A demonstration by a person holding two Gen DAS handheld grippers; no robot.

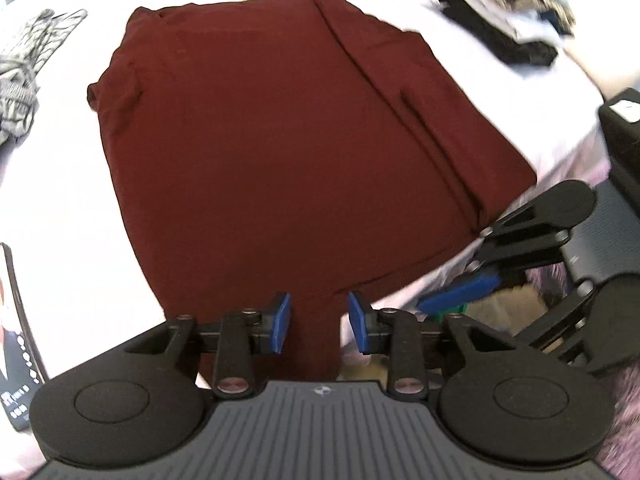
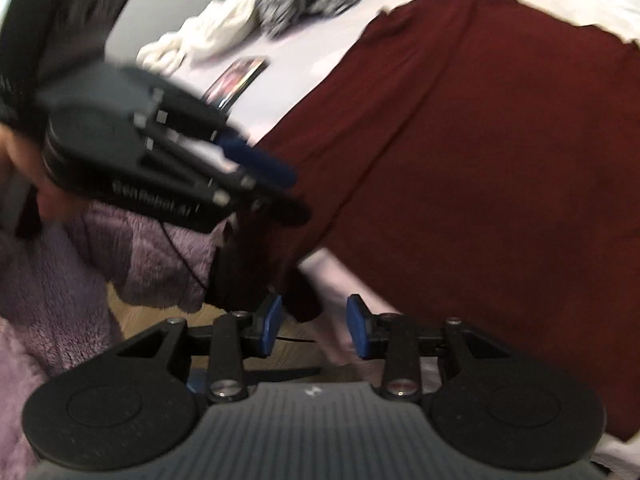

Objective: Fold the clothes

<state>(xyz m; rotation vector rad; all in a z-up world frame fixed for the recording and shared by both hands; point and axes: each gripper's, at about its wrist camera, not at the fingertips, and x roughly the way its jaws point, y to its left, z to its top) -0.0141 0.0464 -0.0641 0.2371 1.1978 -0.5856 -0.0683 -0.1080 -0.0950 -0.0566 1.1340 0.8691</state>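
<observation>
A dark red garment (image 1: 280, 132) lies spread flat on a white bed sheet (image 1: 80, 220), its side parts folded inward. A narrow strip of it hangs over the near edge. My left gripper (image 1: 320, 322) hovers there, open, with that strip in the gap and the blue pads (image 1: 282, 320) clear of it. My right gripper (image 1: 448, 300) enters low on the right, off the bed's edge. In the right wrist view the red garment (image 2: 480, 160) fills the right side. My right gripper (image 2: 314, 324) stands open, with a dark hanging end of cloth just beyond its left pad. The left gripper (image 2: 288, 188) shows blurred at the upper left.
A grey patterned garment (image 1: 20, 76) lies at the bed's left, and a pile of dark and patterned clothes (image 1: 500, 20) at the far right. A flat device with a picture (image 1: 16, 340) rests near the left edge. A purple fluffy rug (image 2: 60, 280) covers the floor below.
</observation>
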